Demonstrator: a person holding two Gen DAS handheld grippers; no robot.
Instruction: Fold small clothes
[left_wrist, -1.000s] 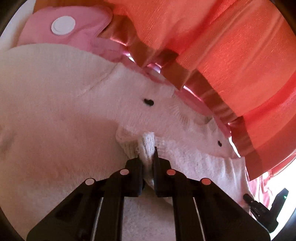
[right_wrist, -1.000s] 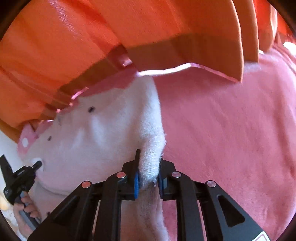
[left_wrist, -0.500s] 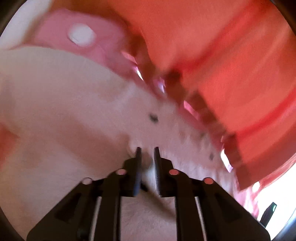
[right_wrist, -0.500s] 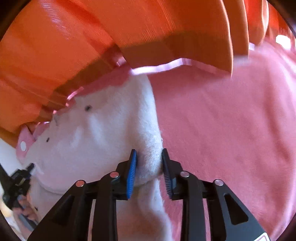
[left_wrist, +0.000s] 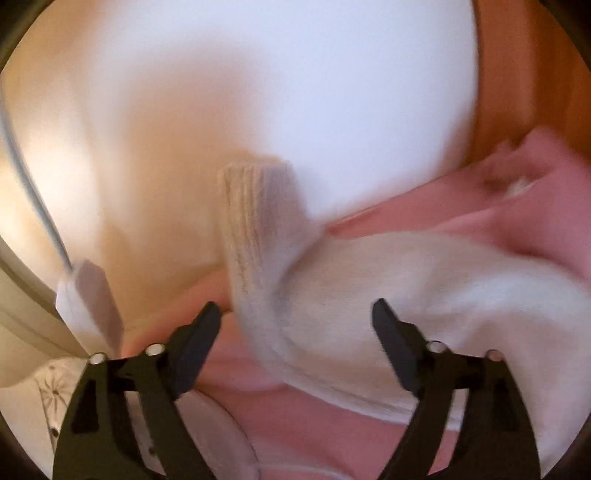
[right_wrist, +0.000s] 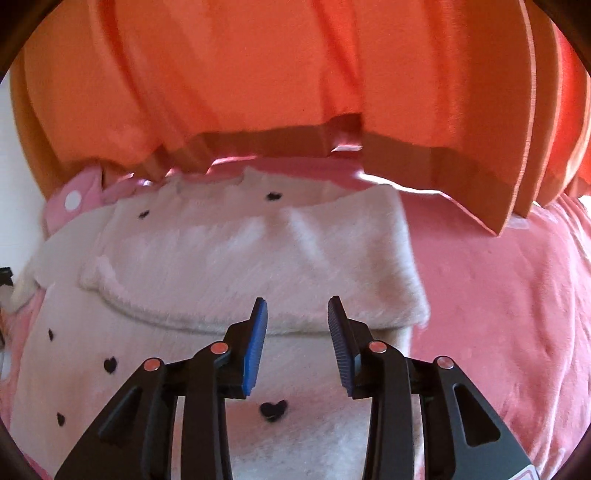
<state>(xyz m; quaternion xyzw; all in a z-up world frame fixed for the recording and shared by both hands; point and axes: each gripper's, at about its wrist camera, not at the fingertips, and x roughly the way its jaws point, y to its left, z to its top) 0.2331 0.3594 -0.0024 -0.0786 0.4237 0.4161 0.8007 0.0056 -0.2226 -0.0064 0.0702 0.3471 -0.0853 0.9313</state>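
A small white fuzzy sweater (right_wrist: 258, 258) with black hearts lies on a pink blanket (right_wrist: 498, 314), its far part folded over toward me. My right gripper (right_wrist: 297, 314) is open and empty just above the folded edge. In the blurred left wrist view my left gripper (left_wrist: 295, 317) is wide open and empty; a ribbed white sleeve cuff (left_wrist: 255, 206) of the sweater (left_wrist: 424, 302) sticks up between the fingers, free of them.
An orange curtain (right_wrist: 295, 74) hangs over the far edge of the blanket. A pink polka-dot cloth (right_wrist: 74, 199) lies at the far left. A white wall (left_wrist: 295, 92) and a white patterned cloth (left_wrist: 44, 398) show in the left wrist view.
Both grippers have let go of the sweater and opened. The folded part now lies flat. The left gripper has swung away fast to the sleeve; the right has drawn back.
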